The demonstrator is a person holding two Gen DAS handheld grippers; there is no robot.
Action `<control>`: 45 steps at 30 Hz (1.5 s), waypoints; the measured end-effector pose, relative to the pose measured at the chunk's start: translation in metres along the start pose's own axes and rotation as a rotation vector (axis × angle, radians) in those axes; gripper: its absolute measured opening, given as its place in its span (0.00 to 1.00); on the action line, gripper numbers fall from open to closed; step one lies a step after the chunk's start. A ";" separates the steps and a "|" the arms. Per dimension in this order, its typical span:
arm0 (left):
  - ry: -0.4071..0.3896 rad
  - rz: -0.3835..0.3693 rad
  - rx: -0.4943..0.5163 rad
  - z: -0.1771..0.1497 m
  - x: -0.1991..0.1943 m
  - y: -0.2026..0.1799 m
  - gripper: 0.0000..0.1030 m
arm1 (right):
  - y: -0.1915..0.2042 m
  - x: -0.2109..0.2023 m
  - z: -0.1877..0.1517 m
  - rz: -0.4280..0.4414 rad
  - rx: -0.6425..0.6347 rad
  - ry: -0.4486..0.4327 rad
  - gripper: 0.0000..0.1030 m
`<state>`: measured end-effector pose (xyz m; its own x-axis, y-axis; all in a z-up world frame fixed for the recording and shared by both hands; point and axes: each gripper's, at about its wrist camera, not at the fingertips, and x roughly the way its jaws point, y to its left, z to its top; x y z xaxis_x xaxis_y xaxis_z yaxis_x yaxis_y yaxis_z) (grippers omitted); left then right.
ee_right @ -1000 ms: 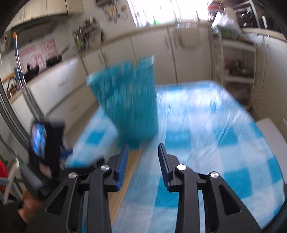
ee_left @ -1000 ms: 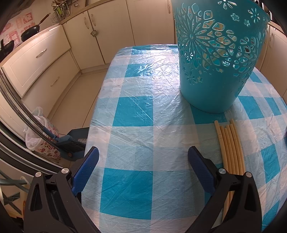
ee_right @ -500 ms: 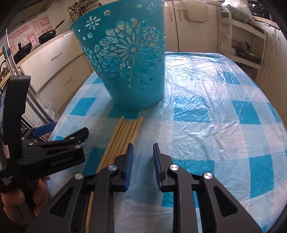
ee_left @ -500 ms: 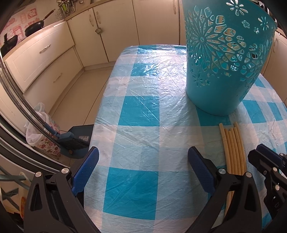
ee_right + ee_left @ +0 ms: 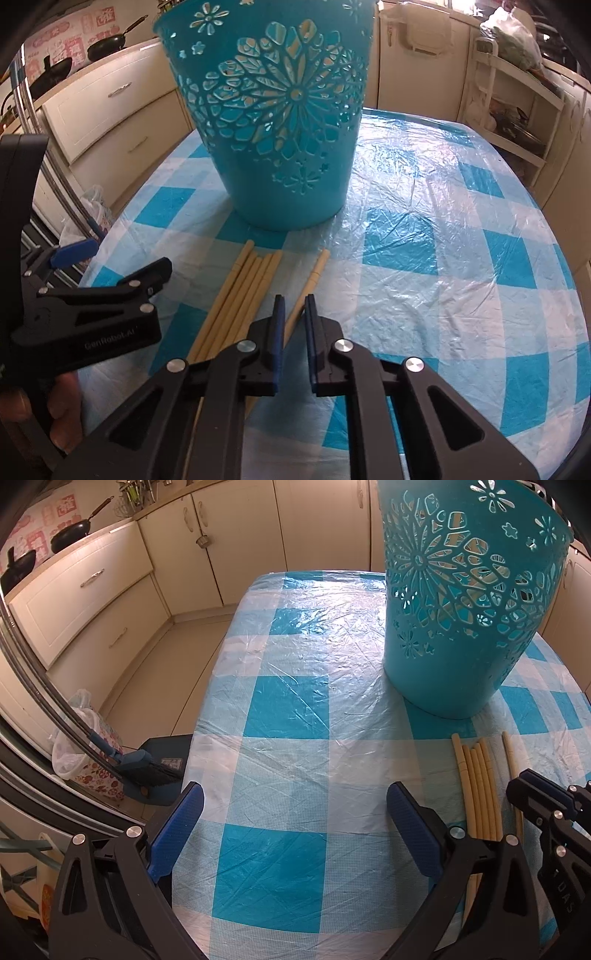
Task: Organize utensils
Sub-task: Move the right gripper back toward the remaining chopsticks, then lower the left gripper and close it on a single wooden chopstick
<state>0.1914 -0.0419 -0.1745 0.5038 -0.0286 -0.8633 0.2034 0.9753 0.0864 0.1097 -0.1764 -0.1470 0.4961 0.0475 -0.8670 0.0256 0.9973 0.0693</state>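
Observation:
Several pale yellow chopsticks (image 5: 240,295) lie side by side on the blue-and-white checked table (image 5: 443,258), in front of a tall teal cut-out basket (image 5: 280,122). One chopstick (image 5: 310,280) lies apart to the right of the bundle, and my right gripper (image 5: 293,306) has its narrow jaws around it, a small gap still showing. In the left wrist view the bundle (image 5: 478,790), the single chopstick (image 5: 511,760) and the basket (image 5: 465,602) sit at the right. My left gripper (image 5: 295,805) is wide open and empty above the table, left of the chopsticks.
Cream kitchen cabinets (image 5: 110,602) run along the left and back. A dustpan and brush (image 5: 151,768) and a bag (image 5: 77,746) stand on the floor beside the table's left edge. An open shelf unit (image 5: 513,110) stands at the back right.
My right gripper has come down and forward onto the chopsticks and narrowed its jaws. One chopstick now lies apart from the bundle, between those jaws. My left gripper has barely moved.

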 end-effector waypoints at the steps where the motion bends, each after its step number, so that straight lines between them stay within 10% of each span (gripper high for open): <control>1: 0.000 -0.008 0.003 0.000 0.000 0.000 0.93 | 0.000 -0.001 -0.002 0.003 -0.020 0.004 0.11; 9: 0.049 -0.185 0.002 0.001 -0.001 -0.005 0.93 | -0.015 -0.013 -0.018 0.064 -0.024 0.000 0.11; 33: 0.061 -0.145 0.075 0.000 -0.002 -0.044 0.92 | -0.030 -0.017 -0.017 0.124 0.027 -0.015 0.11; 45: 0.068 -0.200 0.113 0.013 -0.003 -0.049 0.37 | -0.033 -0.006 -0.002 0.128 0.052 -0.009 0.11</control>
<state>0.1904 -0.0928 -0.1698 0.3866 -0.2005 -0.9002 0.3883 0.9207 -0.0383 0.1038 -0.2099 -0.1448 0.5057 0.1735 -0.8451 0.0067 0.9787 0.2050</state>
